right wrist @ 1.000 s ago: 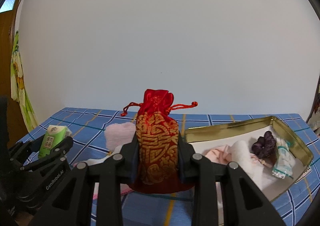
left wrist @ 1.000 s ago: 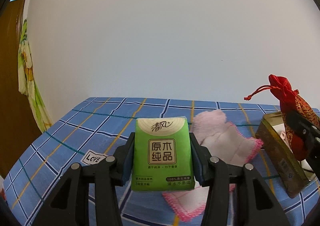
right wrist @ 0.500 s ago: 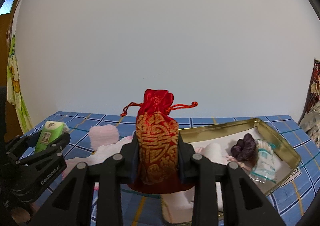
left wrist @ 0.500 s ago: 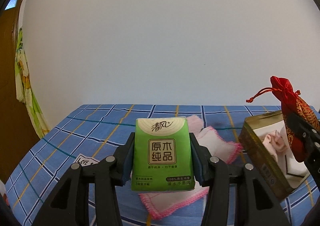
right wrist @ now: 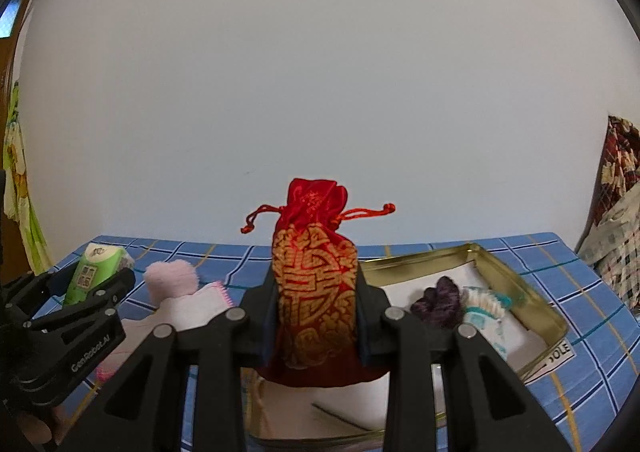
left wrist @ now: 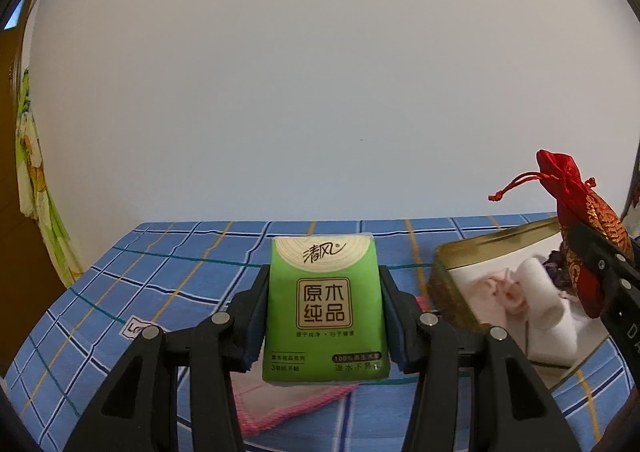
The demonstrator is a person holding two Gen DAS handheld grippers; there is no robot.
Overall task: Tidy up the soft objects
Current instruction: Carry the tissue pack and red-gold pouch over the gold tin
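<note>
My left gripper is shut on a green tissue pack and holds it upright above the blue checked tablecloth, left of the gold tin. The pack also shows in the right wrist view. My right gripper is shut on a red and gold drawstring pouch, held upright over the tin's near left part. The pouch also shows at the right of the left wrist view. The tin holds a white rolled cloth, a pink cloth, a purple scrunchie and a white-teal packet.
A pink-edged white cloth lies on the tablecloth under my left gripper. A fluffy pink piece lies beside it. A white LOVE label lies at the left. A patterned fabric hangs past the table's right edge.
Both grippers have moved right with their loads. The tin has come closer to the left gripper, and the pouch now hangs over the tin.
</note>
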